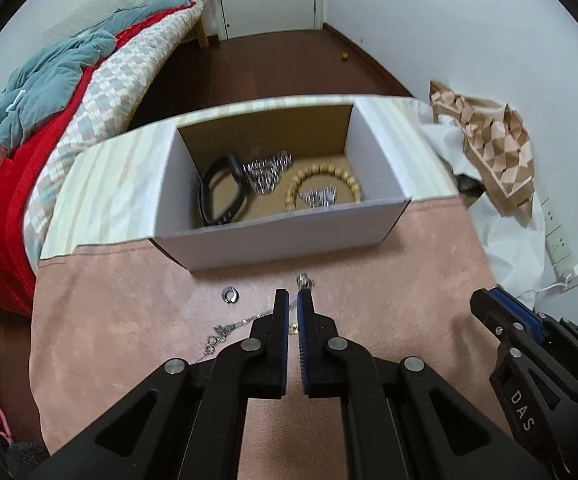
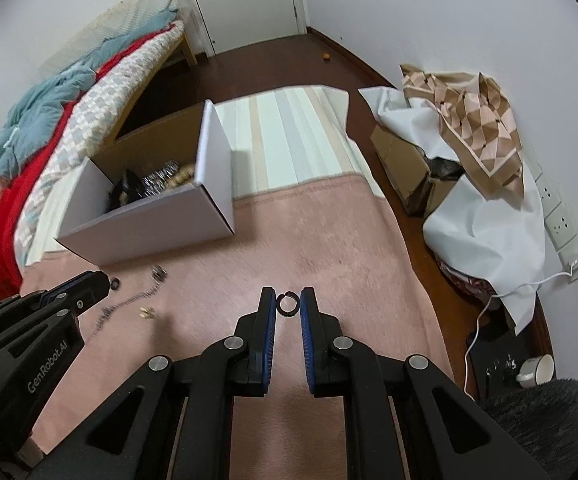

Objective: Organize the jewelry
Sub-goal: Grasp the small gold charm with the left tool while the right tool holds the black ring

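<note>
Jewelry is being moved from the pink mat (image 2: 329, 248) into the white box (image 1: 273, 240), which sits open at twelve o'clock so pieces drop straight in. A watch (image 1: 219, 196), bead bracelet (image 1: 323, 184) and silver pieces already lie inside. The left gripper (image 1: 294, 300) has its jaws nearly together over a silver chain (image 1: 229, 328); whether they pinch it I cannot tell. The right gripper (image 2: 287, 300), jaws slightly spread, frames a dark ring (image 2: 287, 303), apparently gripped by its edges. Another ring (image 1: 231, 295) waits at ten o'clock.
</note>
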A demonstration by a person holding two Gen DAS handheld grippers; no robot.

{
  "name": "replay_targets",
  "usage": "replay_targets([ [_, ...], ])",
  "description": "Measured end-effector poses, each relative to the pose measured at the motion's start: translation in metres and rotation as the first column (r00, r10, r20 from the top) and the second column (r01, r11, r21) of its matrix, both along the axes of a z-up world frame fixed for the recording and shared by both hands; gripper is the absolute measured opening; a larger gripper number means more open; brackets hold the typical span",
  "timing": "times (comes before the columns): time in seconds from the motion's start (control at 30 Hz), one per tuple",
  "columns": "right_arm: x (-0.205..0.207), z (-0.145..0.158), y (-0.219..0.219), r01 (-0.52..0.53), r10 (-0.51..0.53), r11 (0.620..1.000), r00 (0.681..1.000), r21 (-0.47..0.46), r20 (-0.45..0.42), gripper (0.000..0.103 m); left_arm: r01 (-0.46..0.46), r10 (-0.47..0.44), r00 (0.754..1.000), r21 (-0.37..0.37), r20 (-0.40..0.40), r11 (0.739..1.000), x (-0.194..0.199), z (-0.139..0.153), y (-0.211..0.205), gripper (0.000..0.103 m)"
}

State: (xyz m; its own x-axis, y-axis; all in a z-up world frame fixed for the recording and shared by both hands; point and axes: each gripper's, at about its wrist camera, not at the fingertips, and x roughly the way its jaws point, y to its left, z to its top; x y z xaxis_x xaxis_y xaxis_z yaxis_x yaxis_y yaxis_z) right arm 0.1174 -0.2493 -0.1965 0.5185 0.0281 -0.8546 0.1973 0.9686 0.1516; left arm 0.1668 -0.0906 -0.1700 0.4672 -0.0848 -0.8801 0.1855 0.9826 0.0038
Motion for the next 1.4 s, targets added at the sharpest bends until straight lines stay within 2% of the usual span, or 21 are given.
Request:
replay_targets([
  [0.23,0.002,0.031,0.0,-0.004,0.002,0.999,0.998,0.032,0.064,0.013,-0.083,0.084,0.996,-0.065,0.021,0.994,-0.001,0.026,0.048,0.002],
  [0.4,0.003,0.03,0.003,-0.006,0.002,0.999,0.998,0.052,0.064,0.013,-0.148,0.146,0.989,-0.103,-0.026,0.984,-0.002,0.016,0.076,0.002],
  [0.5,0.003,0.018,0.004,-0.006,0.004,0.998,0.999,0.06,0.041,0.013,-0.127,0.12,0.991,-0.117,-0.067,0.985,-0.001,0.004,0.069,0.007],
  [0.53,0.003,0.015,0.004,-0.007,0.005,0.998,0.999,0.059,0.036,0.013,-0.112,0.1,0.99,-0.123,-0.101,0.986,0.001,-0.004,0.063,0.014],
  [0.57,0.002,0.012,0.005,-0.007,0.006,0.998,1.0,0.056,0.029,0.013,-0.091,0.073,0.989,-0.131,-0.131,0.987,0.002,-0.013,0.056,0.03],
  [0.63,0.0,0.007,0.005,-0.007,0.006,0.999,1.0,0.053,0.018,0.013,-0.069,0.051,0.988,-0.119,-0.148,0.991,0.002,-0.025,0.043,0.05],
  [0.67,0.0,0.005,0.004,-0.007,0.006,0.999,1.0,0.049,0.015,0.013,-0.055,0.039,0.987,-0.101,-0.155,0.993,0.002,-0.034,0.034,0.051],
  [0.87,-0.004,-0.001,-0.009,0.024,-0.024,0.999,1.0,0.035,0.002,0.013,-0.045,0.038,0.984,-0.034,-0.176,0.998,0.005,-0.06,0.009,0.051],
  [1.03,-0.003,-0.004,-0.019,0.044,-0.044,0.999,0.999,0.026,-0.007,0.013,-0.031,0.034,0.987,0.022,-0.159,0.999,0.005,-0.066,-0.004,0.05],
  [1.1,-0.002,-0.005,-0.021,0.049,-0.049,0.999,0.999,0.023,-0.008,0.013,-0.02,0.023,0.989,0.022,-0.148,1.0,0.005,-0.065,-0.006,0.035],
  [1.13,-0.002,-0.005,-0.021,0.052,-0.051,0.998,0.999,0.022,-0.008,0.013,-0.01,0.013,0.99,0.023,-0.141,1.0,0.004,-0.064,-0.009,0.019],
  [1.17,-0.002,-0.005,-0.022,0.053,-0.053,0.998,0.999,0.023,-0.008,0.013,-0.002,0.006,0.99,0.025,-0.141,1.0,0.004,-0.063,-0.01,0.009],
  [1.4,-0.001,-0.001,-0.02,0.061,-0.061,0.998,0.998,0.029,0.004,0.013,0.012,-0.009,0.991,0.019,-0.131,1.0,0.001,-0.059,-0.01,0.009],
])
